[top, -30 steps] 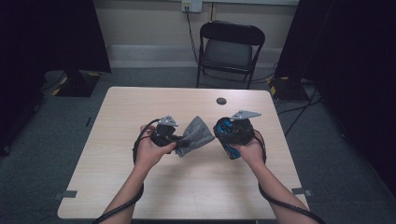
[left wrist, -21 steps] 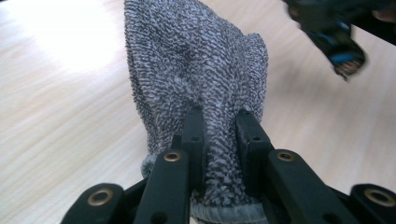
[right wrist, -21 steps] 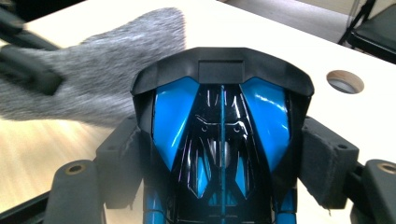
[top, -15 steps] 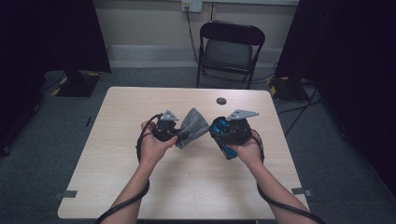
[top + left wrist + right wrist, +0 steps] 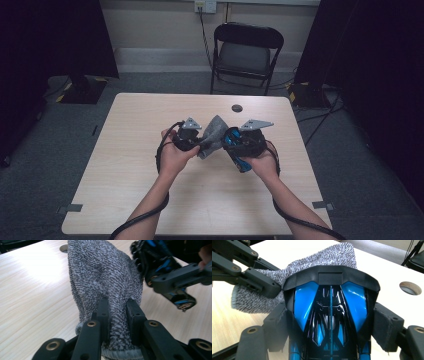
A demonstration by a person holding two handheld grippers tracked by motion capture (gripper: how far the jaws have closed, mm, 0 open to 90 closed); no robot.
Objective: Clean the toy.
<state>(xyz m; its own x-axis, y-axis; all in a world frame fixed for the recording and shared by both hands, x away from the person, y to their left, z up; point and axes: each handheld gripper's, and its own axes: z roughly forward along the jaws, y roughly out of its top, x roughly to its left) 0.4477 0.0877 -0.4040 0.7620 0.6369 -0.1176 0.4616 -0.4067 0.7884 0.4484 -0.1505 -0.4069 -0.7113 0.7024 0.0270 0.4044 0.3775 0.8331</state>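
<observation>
Tabletop (image 5: 125,190): pale wood, bare apart from a round cable hole (image 5: 237,108) near its far edge; all the work was held up above its middle.
Folding chair (image 5: 245,55): stood beyond the far edge, well apart from the work.
Toy car (image 5: 330,315): black and blue, gripped across its body by the right tongs (image 5: 239,145), whose pads pressed on both flanks; this probably kept it steady and presented one end to the cloth.
Cloth (image 5: 105,280): grey, nubbly terry, hanging between the two hands in the air, one end touching the car's dark edge, judged to be wiping it.
Left tongs (image 5: 117,315): clenched tight on a bunched fold of the cloth, so that the loose part could be dragged over the car.
Right tongs: spread wide around the car, grasping it rather than released.
Hands (image 5: 172,157): close together, the tongs facing each other, so cloth and car met.
</observation>
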